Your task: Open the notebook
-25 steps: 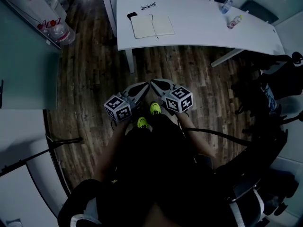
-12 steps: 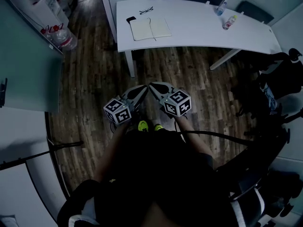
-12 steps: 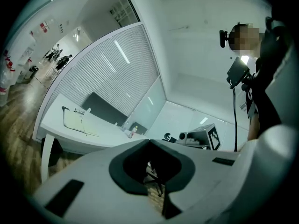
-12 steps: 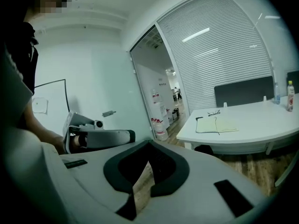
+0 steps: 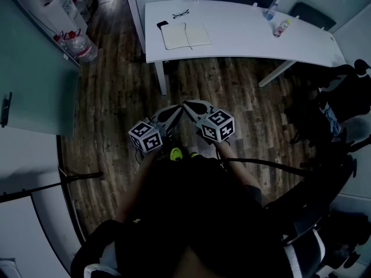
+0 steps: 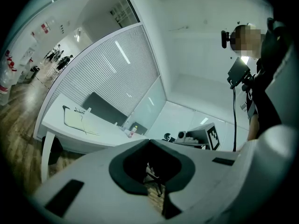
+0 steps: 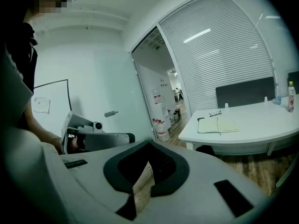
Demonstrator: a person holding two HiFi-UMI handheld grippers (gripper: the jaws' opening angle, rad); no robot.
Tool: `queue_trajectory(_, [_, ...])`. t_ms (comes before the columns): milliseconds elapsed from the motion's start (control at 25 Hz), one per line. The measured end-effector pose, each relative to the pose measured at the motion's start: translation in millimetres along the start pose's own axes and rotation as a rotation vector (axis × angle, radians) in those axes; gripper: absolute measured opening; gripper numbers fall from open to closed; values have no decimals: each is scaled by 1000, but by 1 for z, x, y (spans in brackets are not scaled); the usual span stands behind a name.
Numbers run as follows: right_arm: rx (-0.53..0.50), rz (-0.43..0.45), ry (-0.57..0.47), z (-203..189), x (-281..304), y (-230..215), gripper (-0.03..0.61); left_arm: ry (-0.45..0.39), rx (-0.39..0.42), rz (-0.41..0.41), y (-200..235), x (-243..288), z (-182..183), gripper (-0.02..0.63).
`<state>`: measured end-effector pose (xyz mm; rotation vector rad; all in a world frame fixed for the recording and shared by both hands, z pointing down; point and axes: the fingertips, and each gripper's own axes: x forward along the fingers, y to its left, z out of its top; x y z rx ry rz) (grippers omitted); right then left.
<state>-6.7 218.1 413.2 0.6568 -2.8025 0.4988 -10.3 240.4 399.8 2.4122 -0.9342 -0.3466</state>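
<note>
Apparently done: notebook (image 5: 185, 35) lies open on surface (image 5: 243, 33); left gripper (image 5: 174, 110), right gripper (image 5: 190, 105) far off, fingers pressed together, empty; next needs nothing.

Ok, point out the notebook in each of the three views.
Head view: notebook at top centre, slightly left.
Left gripper view: notebook at middle left.
Right gripper view: notebook at middle right.
Shared landmark: the white desk under it.

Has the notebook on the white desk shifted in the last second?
No. The notebook sits where it was on the white desk, beside the black phone and just below the glasses.
</note>
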Motion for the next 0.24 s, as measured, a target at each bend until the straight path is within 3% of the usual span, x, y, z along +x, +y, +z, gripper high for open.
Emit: queue_trajectory(240, [3, 0, 4, -1, 3, 1, -15, -2, -3, -6, 0, -1, 1, 17])
